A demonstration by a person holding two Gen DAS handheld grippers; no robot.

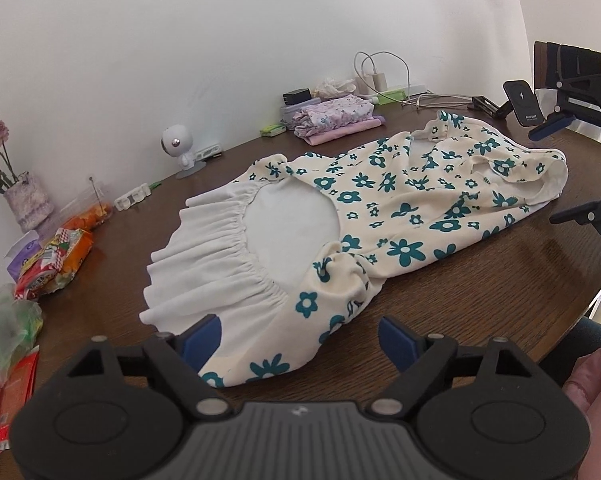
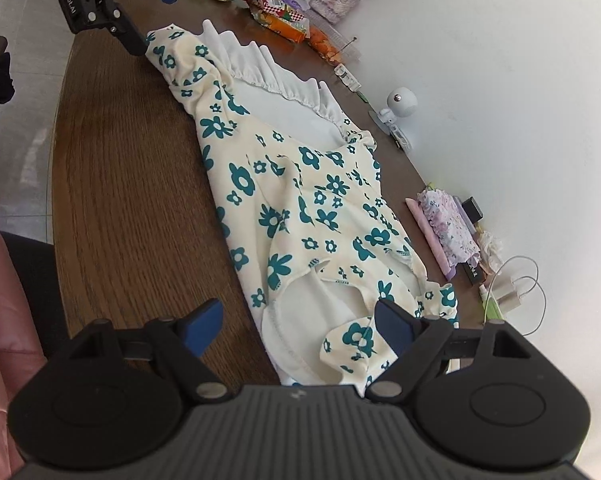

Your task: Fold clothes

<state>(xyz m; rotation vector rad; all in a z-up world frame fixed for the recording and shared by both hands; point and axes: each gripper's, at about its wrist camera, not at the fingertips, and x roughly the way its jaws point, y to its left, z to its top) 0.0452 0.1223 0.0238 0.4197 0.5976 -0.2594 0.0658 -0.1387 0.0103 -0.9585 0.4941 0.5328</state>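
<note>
**Flowered dress spread on a wooden table, both grippers held wide**

A dark wooden table (image 1: 480, 280) is seen standing against a plain white wall (image 1: 260, 20), with pale floor tiles visible past its rounded edge in the right wrist view. Along the wall side, snack packets (image 1: 56, 256), a small vase of flowers (image 1: 28, 200), a little white round-headed figure (image 1: 176, 148), a stack of folded clothes (image 1: 336, 118) and white chargers with cables (image 1: 376, 78) are laid out.

The dress (image 1: 380, 204), cream with teal flowers and a white ruffled collar, is spread flat across the middle of the table.

The left gripper (image 1: 300, 338) is held with its blue-padded fingers (image 1: 202, 338) wide apart over the collar end; cloth lies between them, but nothing is clamped. The right gripper (image 2: 298, 326) is likewise held wide open at the opposite end of the dress, with cloth lying between its fingers and not pinched.

A lidded clear box (image 1: 296, 110) is seen behind the folded clothes; its contents cannot be made out.
</note>
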